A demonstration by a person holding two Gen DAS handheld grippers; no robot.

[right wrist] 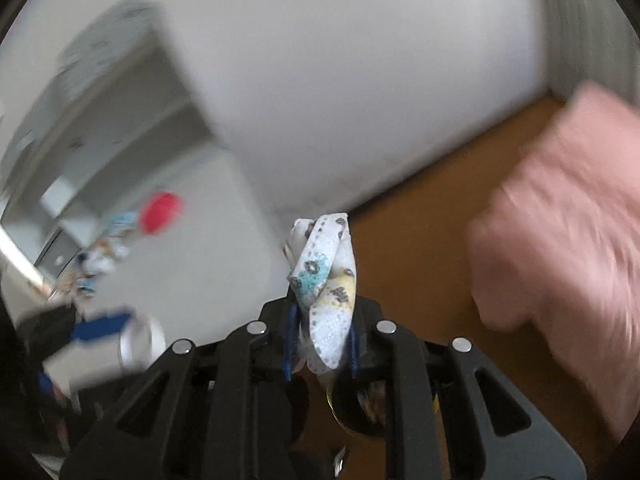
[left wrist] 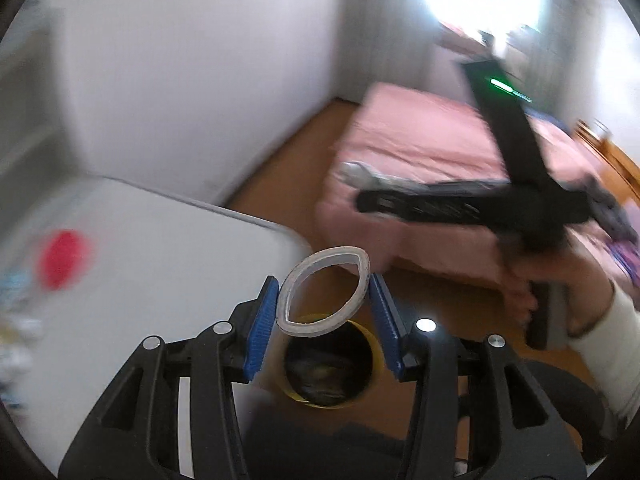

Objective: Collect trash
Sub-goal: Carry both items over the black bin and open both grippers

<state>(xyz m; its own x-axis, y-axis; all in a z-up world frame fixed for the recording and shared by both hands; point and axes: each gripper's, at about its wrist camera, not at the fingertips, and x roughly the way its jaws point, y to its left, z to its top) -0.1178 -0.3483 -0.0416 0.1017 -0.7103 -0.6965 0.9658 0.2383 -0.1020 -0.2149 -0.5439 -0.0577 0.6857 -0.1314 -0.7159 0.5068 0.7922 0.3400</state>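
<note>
The left tool point(left wrist: 325, 307) pinches a squashed white ring point(left wrist: 325, 291) between its 2 blue pads, the ring's long axis running crosswise from pad to pad, above the yellow-rimmed bin point(left wrist: 332, 364) on the floor. The right tool point(right wrist: 322, 342) is pressed together on a folded printed wrapper point(right wrist: 325, 284), which stands lengthwise out of the tips, pointing away from the camera, beside the white counter point(right wrist: 224, 248).

We look along the left gripper point(left wrist: 325, 312), whose blue-padded jaws squeeze a pale, flattened ring point(left wrist: 362, 280) into an oval. Beneath it on the brown floor point(left wrist: 288, 152) stands a yellow-rimmed bin point(left wrist: 377, 364) with dark contents. A white counter point(left wrist: 160, 264) with a blurred red object point(left wrist: 64, 258) lies left. To the right, a hand point(left wrist: 560, 284) holds the other gripper point(left wrist: 460, 200) before a pink bed point(left wrist: 416, 136).
</note>
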